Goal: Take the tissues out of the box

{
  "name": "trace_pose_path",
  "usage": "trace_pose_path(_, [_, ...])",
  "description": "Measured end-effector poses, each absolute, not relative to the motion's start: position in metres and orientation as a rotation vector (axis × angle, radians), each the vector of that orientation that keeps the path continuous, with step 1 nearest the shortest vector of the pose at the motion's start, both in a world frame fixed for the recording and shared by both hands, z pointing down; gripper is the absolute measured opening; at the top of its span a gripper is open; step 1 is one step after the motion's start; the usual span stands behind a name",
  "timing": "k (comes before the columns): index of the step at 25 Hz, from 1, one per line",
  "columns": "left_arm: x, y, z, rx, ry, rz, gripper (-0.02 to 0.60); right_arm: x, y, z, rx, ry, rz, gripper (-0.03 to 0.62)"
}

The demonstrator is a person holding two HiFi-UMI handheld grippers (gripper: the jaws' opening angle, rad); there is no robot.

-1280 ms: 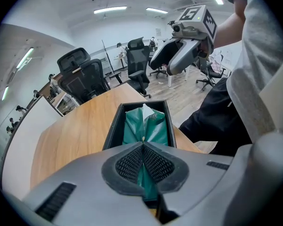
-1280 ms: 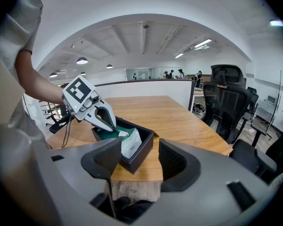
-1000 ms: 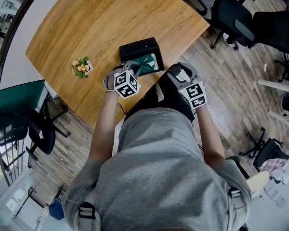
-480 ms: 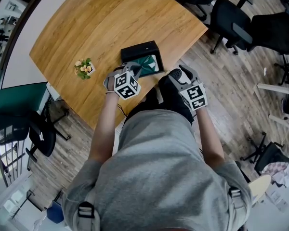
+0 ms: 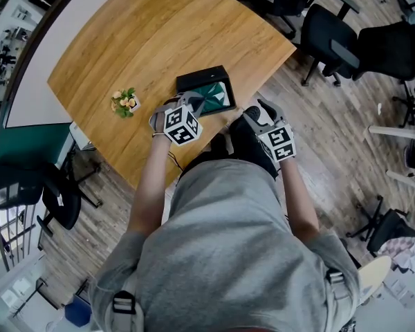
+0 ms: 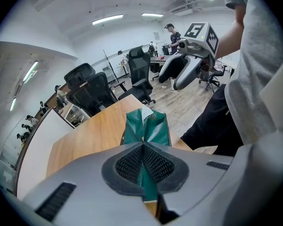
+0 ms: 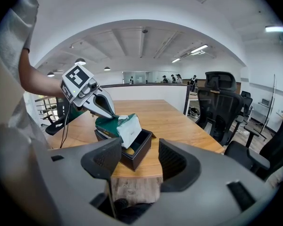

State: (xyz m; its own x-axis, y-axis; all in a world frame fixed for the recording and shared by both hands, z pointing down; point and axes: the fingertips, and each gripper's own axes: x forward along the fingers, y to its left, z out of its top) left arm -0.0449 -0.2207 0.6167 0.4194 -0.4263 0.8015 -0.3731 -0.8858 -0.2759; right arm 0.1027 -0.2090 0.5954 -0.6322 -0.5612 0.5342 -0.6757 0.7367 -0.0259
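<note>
The person (image 5: 228,241) in a grey shirt stands at the near edge of the wooden surface (image 5: 145,40), with a gripper in each hand. The right gripper (image 7: 139,150) hangs just off that edge, over the person's dark trousers. Its jaws stand wide apart with nothing pressed between them, and it points at the box from a little way off.

The left gripper (image 6: 143,149) reaches over the surface. Its jaws are closed tight on the folded end of the green tissue pack (image 6: 146,128), and the plastic is pinched flat between the pads. The pack is lifted and tilted. The gripped green end is up, and the white end points down into the open black box (image 7: 137,153), which sits on the surface near the edge. The views do not show whether that lower end touches the inside of the box.

Further along the surface, well apart from the box, stands a small pot of flowers (image 5: 124,102). Beyond the surface, black office chairs (image 5: 328,26) stand on the wooden floor (image 5: 332,130).
</note>
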Motion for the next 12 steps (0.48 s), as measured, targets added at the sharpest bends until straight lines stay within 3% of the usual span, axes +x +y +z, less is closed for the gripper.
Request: trace_pose_path(12, [-0.05,-0.212,0.589,-2.596,0.766,-1.444,0.021,0.102,-0.204,0.593,0.965,-2.436,0.314,0.244])
